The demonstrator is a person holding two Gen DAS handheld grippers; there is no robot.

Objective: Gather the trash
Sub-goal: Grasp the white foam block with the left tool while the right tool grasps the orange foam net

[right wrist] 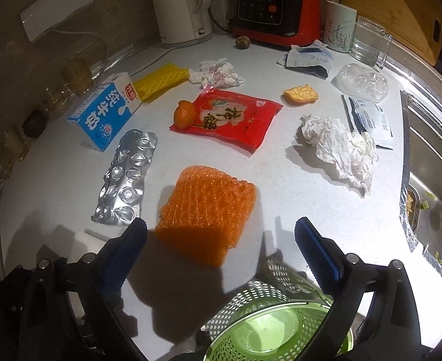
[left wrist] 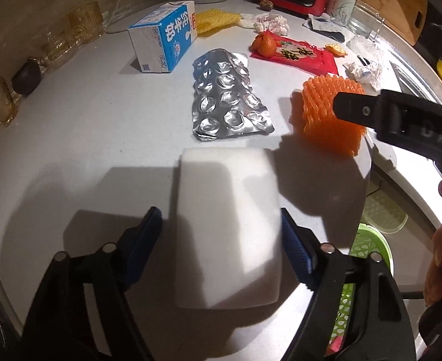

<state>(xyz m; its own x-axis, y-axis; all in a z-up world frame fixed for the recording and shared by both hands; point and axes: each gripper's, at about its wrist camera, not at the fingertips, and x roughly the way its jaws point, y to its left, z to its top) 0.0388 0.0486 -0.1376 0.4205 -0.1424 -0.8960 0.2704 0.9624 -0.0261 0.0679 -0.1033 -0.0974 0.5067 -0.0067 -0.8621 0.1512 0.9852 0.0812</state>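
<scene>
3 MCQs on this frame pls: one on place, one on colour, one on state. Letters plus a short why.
1. Where does the white foam block lie?
A. Inside the green basket
B. On the counter, between the left gripper's fingers
C. On top of the milk carton

2. What colour is the foam net lying in front of the right gripper?
A. Orange
B. Blue
C. Black

3. How does the right gripper stand?
A. Shut on the silver blister pack
B. Shut on the crumpled tissue
C. Open, holding nothing

Answers:
1 B: the left wrist view shows the block flat on the counter with the left gripper straddling it, a blue pad on each side.
2 A: the net is bright orange in both views.
3 C: its blue fingers stand wide apart above the counter, the net beyond their tips and untouched.
</scene>
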